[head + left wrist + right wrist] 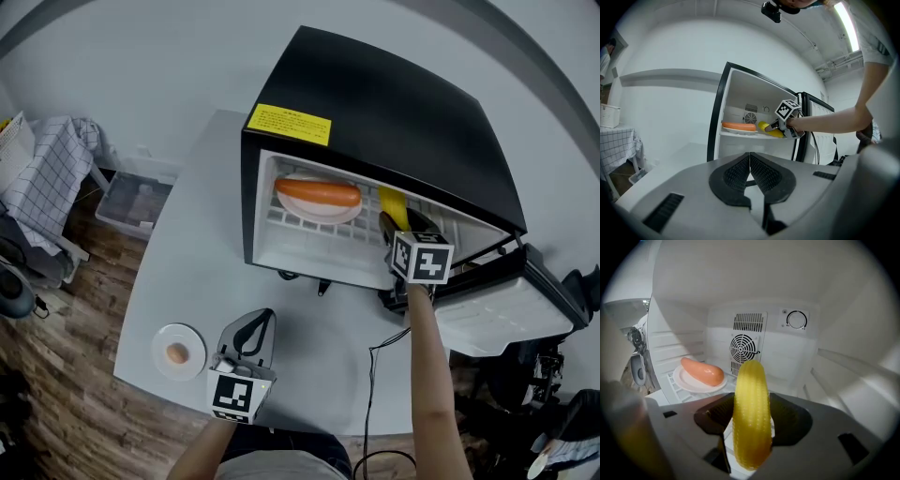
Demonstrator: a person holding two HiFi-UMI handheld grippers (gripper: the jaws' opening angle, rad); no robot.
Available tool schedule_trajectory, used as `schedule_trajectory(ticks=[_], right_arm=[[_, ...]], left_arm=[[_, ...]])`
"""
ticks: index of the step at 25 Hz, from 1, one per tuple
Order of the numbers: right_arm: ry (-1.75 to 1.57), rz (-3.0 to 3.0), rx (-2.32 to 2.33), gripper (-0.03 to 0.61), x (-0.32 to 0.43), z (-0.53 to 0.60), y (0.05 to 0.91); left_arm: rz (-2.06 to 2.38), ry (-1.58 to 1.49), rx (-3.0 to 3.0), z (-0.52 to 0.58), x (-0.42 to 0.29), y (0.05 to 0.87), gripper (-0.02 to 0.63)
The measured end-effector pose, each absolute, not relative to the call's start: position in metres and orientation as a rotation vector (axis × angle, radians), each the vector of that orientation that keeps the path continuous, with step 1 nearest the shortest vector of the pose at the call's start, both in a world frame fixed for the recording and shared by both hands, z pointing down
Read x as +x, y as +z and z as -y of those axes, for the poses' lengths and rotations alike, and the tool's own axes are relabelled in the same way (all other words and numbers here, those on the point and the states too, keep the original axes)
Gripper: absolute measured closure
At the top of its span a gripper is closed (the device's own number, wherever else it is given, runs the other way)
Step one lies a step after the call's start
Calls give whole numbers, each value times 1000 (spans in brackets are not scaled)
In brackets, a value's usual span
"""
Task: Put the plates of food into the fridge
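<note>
Holding the corn [750,413] plate inside the fridge [375,103] at upper centre, beside the shelved sausage plate [319,201], the right gripper [748,430] clamps its rim, while the egg plate [178,352] sits undelivered at lower left near the closed, empty left gripper [750,174].

The fridge [394,103] has a glossy black shell, a smooth white plastic lining and a yellow paper label [288,123] on its top. On its white wire shelf [281,221] a shiny sausage [318,193] lies on a smooth white sausage plate [323,216]. Inside the fridge beside that, the corn cob [750,413] is matt and knobbly over a smooth white corn plate [727,429]. Under the fridge the table [187,262] is matt grey; left of the fridge, wood-grain floor [66,375] and checked cloth [47,164]
</note>
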State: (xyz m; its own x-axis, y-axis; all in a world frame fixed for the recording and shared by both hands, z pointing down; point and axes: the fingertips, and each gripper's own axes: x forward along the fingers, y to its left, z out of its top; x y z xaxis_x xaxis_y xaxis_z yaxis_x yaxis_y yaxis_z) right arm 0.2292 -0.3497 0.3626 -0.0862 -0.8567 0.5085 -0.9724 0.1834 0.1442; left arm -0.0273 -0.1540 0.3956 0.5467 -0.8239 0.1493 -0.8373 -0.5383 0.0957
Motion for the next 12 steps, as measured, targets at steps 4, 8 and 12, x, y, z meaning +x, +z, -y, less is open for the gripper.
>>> schedule_trajectory(ticks=[4, 8, 12], right_arm=[[337, 1976, 1700, 344, 231, 357, 368], [363, 1985, 1710, 344, 235, 361, 370], [375, 2004, 1715, 344, 235, 363, 370]], left_arm=[[1416, 139, 2618, 157, -27, 399, 604], [1426, 144, 2615, 161, -28, 401, 604], [1439, 149, 2582, 163, -31, 402, 604]])
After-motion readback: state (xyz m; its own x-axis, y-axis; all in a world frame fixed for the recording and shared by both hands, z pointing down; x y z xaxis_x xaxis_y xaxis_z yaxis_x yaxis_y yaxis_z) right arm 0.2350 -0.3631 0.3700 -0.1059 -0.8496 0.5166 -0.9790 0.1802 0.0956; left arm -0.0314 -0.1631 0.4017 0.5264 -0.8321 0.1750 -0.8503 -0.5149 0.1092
